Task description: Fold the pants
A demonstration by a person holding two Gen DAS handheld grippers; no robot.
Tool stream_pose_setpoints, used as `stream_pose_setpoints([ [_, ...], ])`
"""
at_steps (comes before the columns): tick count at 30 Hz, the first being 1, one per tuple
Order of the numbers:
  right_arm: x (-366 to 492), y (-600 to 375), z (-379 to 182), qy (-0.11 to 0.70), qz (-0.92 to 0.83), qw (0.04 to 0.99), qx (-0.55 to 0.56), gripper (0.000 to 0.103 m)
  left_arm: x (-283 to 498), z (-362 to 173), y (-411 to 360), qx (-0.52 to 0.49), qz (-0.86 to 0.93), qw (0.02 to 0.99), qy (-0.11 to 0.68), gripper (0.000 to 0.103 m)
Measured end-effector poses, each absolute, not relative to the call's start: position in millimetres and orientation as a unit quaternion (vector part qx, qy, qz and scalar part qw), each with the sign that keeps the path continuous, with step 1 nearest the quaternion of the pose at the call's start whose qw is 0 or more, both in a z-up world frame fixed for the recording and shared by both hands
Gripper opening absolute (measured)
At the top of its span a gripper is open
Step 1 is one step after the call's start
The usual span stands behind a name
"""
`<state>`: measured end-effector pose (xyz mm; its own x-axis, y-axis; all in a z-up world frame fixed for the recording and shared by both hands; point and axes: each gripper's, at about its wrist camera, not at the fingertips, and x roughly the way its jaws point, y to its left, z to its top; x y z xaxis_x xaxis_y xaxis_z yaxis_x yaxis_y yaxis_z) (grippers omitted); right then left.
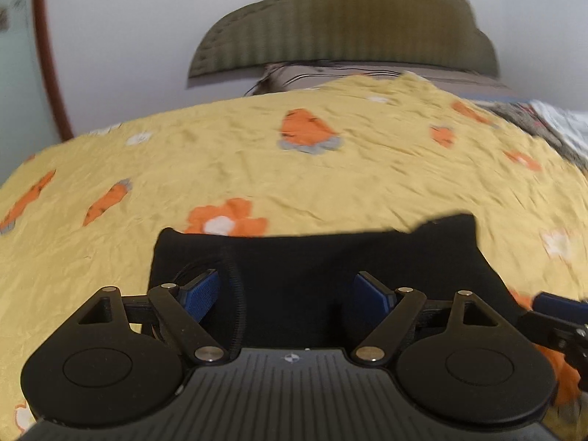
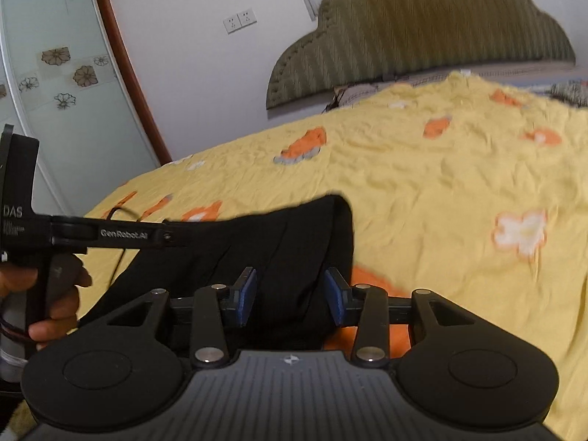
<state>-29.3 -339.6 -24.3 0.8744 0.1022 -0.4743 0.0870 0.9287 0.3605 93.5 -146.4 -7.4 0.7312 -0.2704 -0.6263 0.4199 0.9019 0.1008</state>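
Black pants [image 1: 316, 257] lie folded on the yellow bedspread [image 1: 330, 176] at the near edge. My left gripper [image 1: 290, 294] hovers just over them with its blue pads wide apart, open. My right gripper [image 2: 290, 294] is also open, its pads either side of the pants' right end [image 2: 294, 235], not closed on the cloth. The left gripper's body [image 2: 110, 235] shows in the right wrist view over the pants' left part. The right gripper's tip [image 1: 558, 308] shows at the right edge of the left wrist view.
The yellow bedspread [image 2: 441, 183] has orange carrot and flower prints. An olive padded headboard [image 1: 345, 25] stands at the far end against a white wall. A glass door with a brown frame [image 2: 73, 92] is on the left.
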Motion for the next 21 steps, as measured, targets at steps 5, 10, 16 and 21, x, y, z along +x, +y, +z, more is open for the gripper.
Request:
stream_pose_setpoints([
  [5,-31.7,-344.8,-32.4,0.26,0.022,0.938,0.23,0.04,76.4,-20.8,-158.5,0.15,-0.205,0.918,0.305,0.085],
  [10,-26.2,-338.3,-36.1,0.263,0.018,0.943,0.201,0.006,85.3,-32.8,-158.4,0.112,-0.216,0.903,0.353,0.085],
  [16,-39.2,-349.6,-44.6,0.287,0.002,0.935,0.207,0.008,88.4,-22.9,-147.7,0.104,-0.213,0.905,0.353,0.087],
  [21,-33.5,-353.9,-12.4,0.232,-0.049,0.957,0.167,0.014,105.0,-17.7,-143.9,0.101,-0.204,0.908,0.352,0.087],
])
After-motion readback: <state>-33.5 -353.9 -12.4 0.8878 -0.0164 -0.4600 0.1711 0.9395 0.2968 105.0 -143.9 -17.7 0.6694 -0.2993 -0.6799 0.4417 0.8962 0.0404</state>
